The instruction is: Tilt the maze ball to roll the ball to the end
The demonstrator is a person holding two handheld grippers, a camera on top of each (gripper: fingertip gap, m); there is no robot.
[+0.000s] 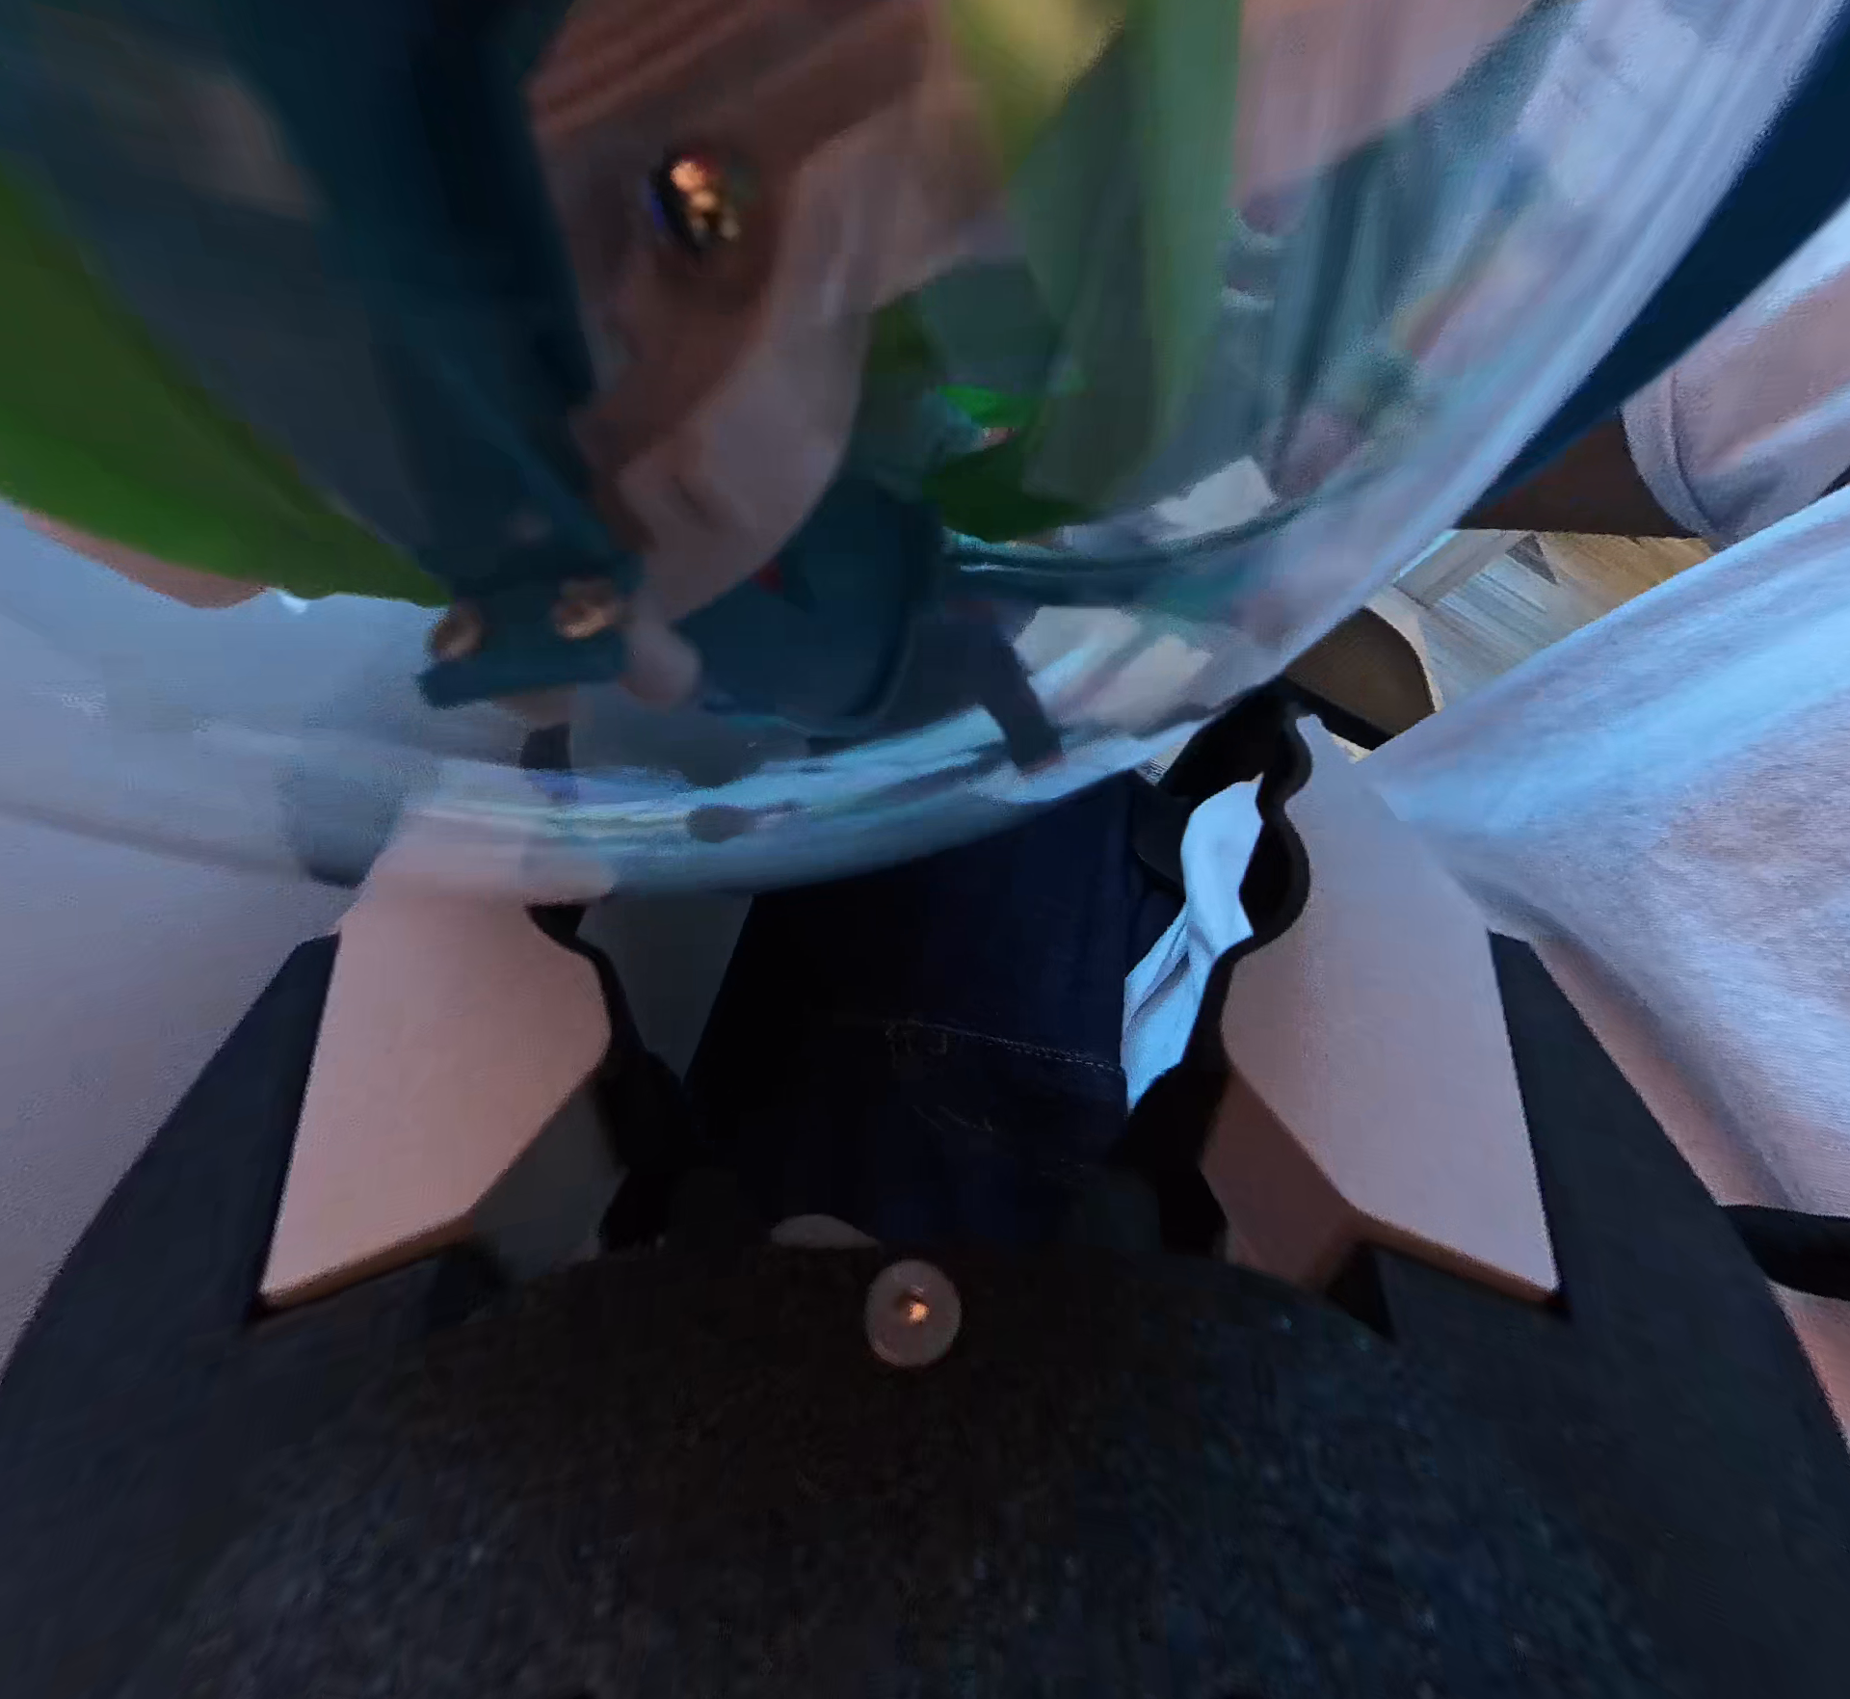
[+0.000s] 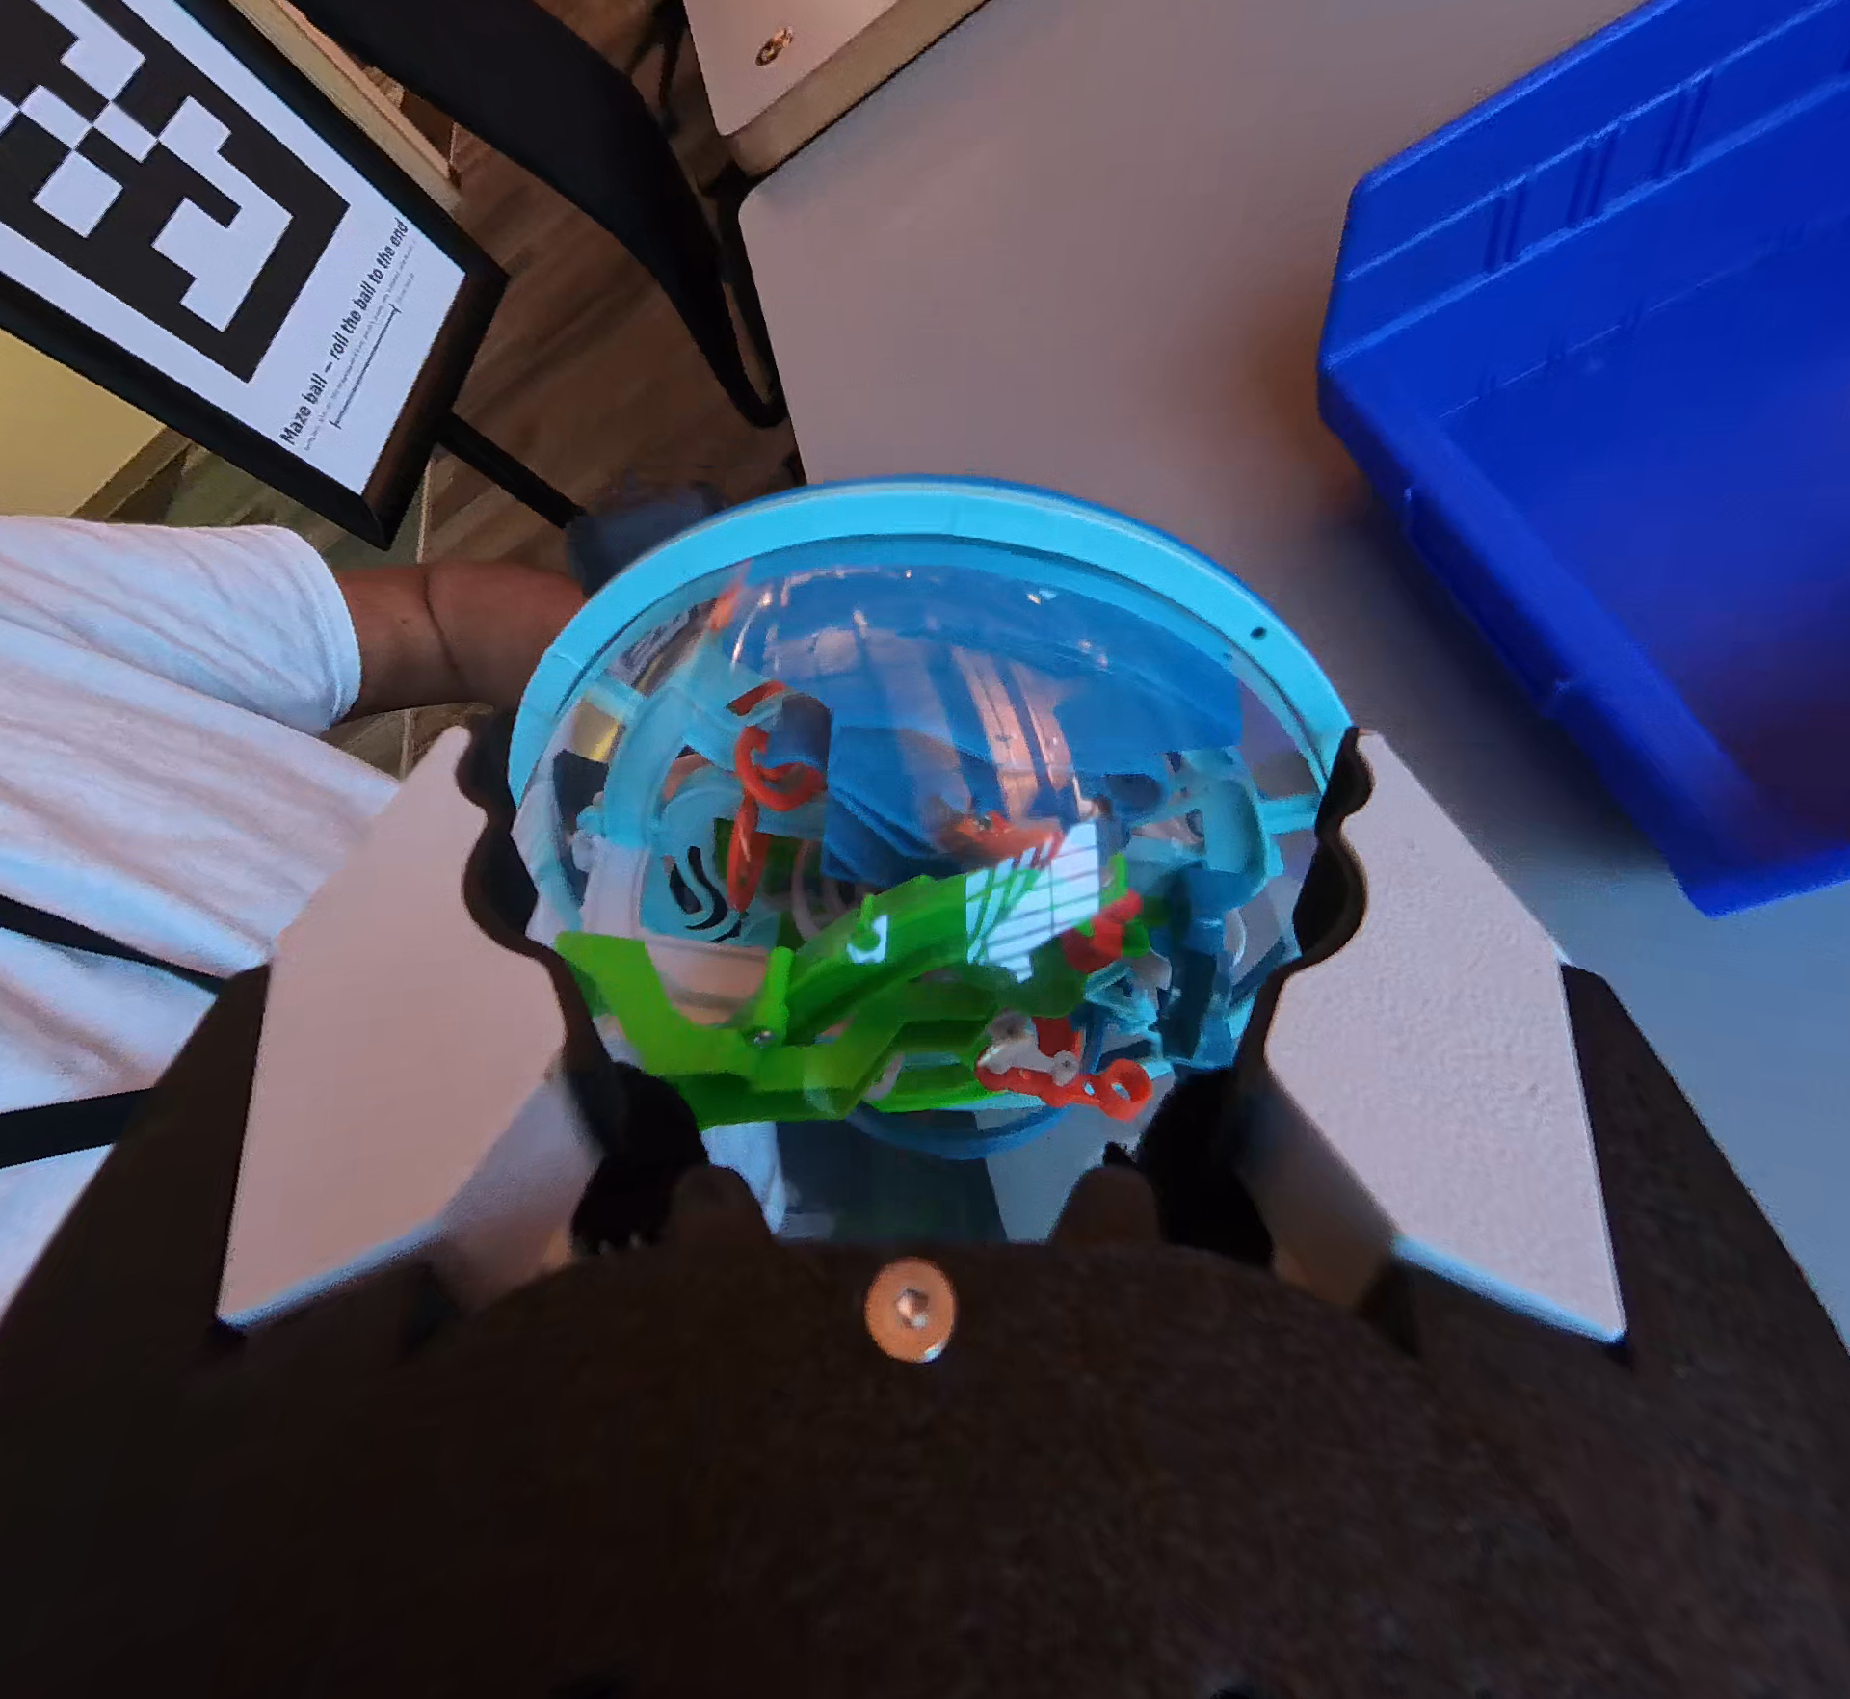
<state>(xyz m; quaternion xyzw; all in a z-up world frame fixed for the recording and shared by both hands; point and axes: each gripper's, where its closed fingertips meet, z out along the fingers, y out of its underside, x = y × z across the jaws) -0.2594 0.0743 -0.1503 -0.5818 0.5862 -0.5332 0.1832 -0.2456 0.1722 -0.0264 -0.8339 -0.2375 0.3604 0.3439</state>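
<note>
Slippage is the main risk: the right gripper (image 2: 916,940) clamps the maze ball (image 2: 911,810) at centre frame, its smooth clear shell between both fingers above the grey table (image 2: 1051,299). The left gripper (image 1: 901,870) is spread wide, touching its underside at most, so a steep tilt might let it twist free

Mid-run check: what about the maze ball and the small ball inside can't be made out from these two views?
- Left wrist view: maze ball tracks are smeared by blur.
- Small ball: a shiny spot may be it, unconfirmed.
- Right wrist view: no small ball found; green track and reflections clutter the inside.
- End point: unidentifiable.
- Left hand-held gripper: contact with the sphere is unclear.
</note>
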